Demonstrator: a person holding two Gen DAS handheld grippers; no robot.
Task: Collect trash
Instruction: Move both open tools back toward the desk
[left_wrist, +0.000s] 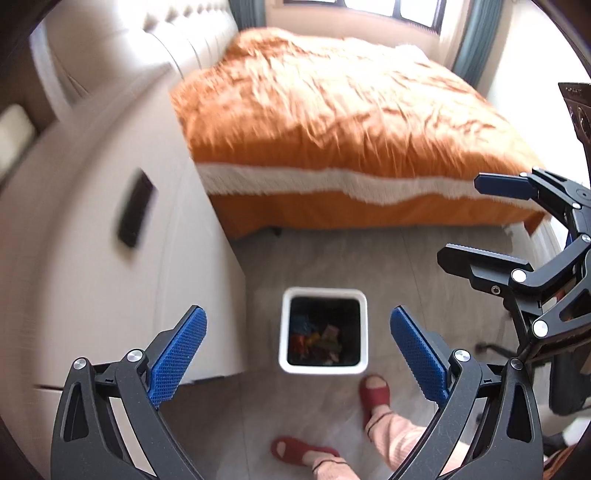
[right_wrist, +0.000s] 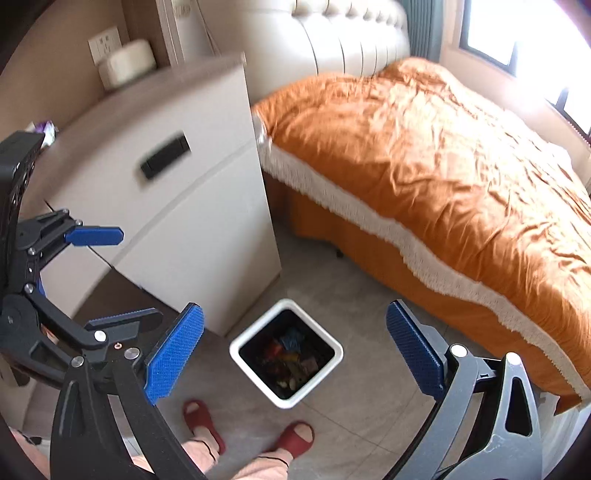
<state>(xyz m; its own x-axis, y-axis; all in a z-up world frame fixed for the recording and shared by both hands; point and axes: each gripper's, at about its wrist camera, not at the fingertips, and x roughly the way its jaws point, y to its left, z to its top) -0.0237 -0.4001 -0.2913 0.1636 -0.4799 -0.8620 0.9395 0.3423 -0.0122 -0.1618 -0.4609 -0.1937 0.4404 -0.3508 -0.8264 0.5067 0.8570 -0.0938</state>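
A white square trash bin stands on the grey tiled floor beside the cabinet, with several colourful wrappers inside. It also shows in the right wrist view, with the wrappers in it. My left gripper is open and empty, held high above the bin. My right gripper is open and empty, also above the bin. In the left wrist view the right gripper shows at the right, open. In the right wrist view the left gripper shows at the left, open.
A white cabinet with a dark recessed handle stands left of the bin. A bed with an orange cover lies behind it. The person's feet in red slippers stand just in front of the bin. A white box sits on the cabinet top.
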